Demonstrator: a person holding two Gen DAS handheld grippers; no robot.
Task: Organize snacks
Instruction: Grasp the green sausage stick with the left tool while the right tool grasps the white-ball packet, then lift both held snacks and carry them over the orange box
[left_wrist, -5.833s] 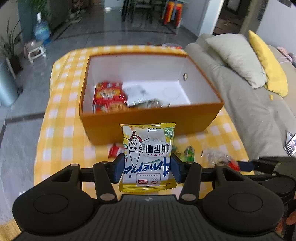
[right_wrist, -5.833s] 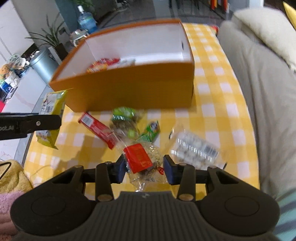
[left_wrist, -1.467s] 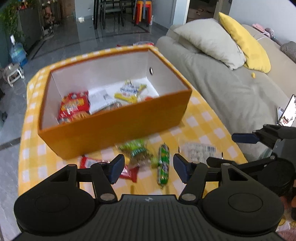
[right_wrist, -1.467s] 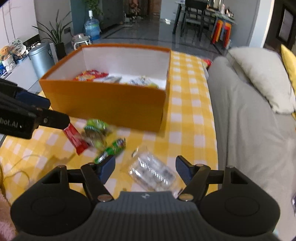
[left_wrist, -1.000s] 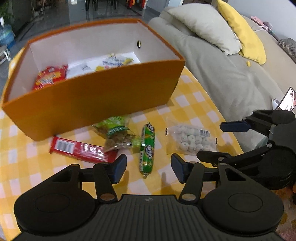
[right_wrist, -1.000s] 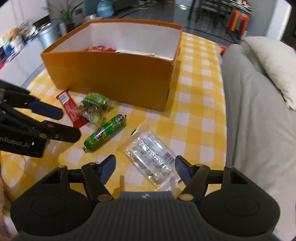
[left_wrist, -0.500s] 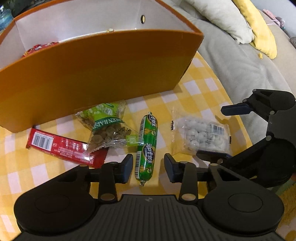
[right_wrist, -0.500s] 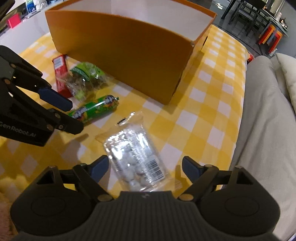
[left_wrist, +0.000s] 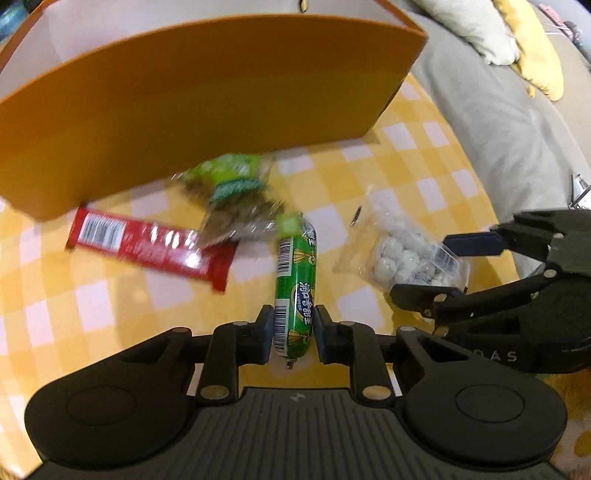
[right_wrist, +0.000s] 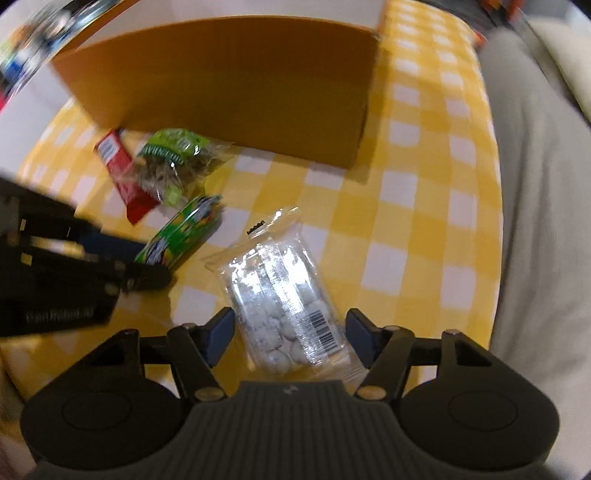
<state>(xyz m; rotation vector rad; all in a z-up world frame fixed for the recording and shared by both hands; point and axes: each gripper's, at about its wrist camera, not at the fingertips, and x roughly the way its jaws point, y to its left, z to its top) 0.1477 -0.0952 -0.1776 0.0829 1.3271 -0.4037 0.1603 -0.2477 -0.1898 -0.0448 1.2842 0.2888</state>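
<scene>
An orange box (left_wrist: 207, 99) stands on the yellow checked tablecloth (left_wrist: 406, 166); it also shows in the right wrist view (right_wrist: 236, 74). My left gripper (left_wrist: 293, 334) is shut on a green sausage stick (left_wrist: 297, 280), which lies on the cloth. My right gripper (right_wrist: 290, 334) is open, its fingers on either side of a clear bag of white candies (right_wrist: 280, 295). That bag also shows in the left wrist view (left_wrist: 402, 254). A red bar (left_wrist: 151, 245) and a green raisin bag (left_wrist: 236, 192) lie by the box's front wall.
A grey sofa (left_wrist: 509, 110) with a yellow cushion (left_wrist: 532, 48) runs along the table's right side. The right gripper's body (left_wrist: 517, 295) is close beside the left one. The left gripper's body (right_wrist: 66, 273) fills the right wrist view's left.
Both grippers have dropped lower toward the table. My left gripper has closed on the green sausage stick. My right gripper has come down around the candy bag, still open.
</scene>
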